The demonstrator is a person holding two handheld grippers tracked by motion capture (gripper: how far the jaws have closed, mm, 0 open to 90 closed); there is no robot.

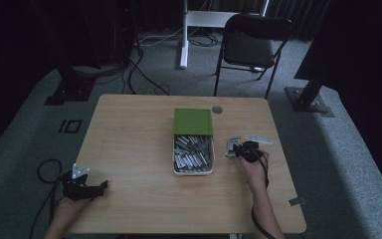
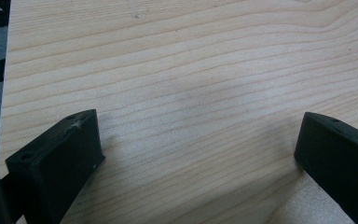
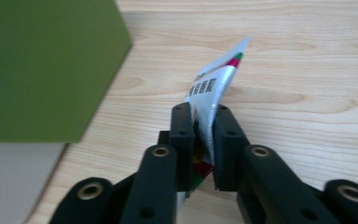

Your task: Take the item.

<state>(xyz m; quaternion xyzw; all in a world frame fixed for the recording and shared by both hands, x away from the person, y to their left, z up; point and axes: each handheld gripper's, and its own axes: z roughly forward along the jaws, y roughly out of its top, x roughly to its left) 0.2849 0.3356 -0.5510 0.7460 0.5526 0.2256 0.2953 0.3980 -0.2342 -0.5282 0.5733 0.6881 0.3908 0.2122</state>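
Note:
A silver sachet point(image 3: 216, 79) with printed text and a red and green corner stands on edge between the two black jaws of my right gripper point(image 3: 204, 126), which is shut on its lower half. In the high view that gripper point(image 1: 238, 150) sits low over the table, just right of a white box point(image 1: 175, 158) full of several silver sachets, with its green lid point(image 1: 193, 121) lying at the far end. Another loose sachet point(image 1: 258, 140) lies just beyond the right hand. My left gripper point(image 1: 101, 187) rests at the front left of the table, jaws wide apart over bare wood point(image 2: 191, 70).
The wooden table point(image 1: 129, 149) has a small round grommet point(image 1: 217, 109) near its far edge. A black folding chair point(image 1: 251, 47) stands behind the table. Cables trail on the grey carpet at the left. The green lid point(image 3: 42, 70) is close on the right gripper's left.

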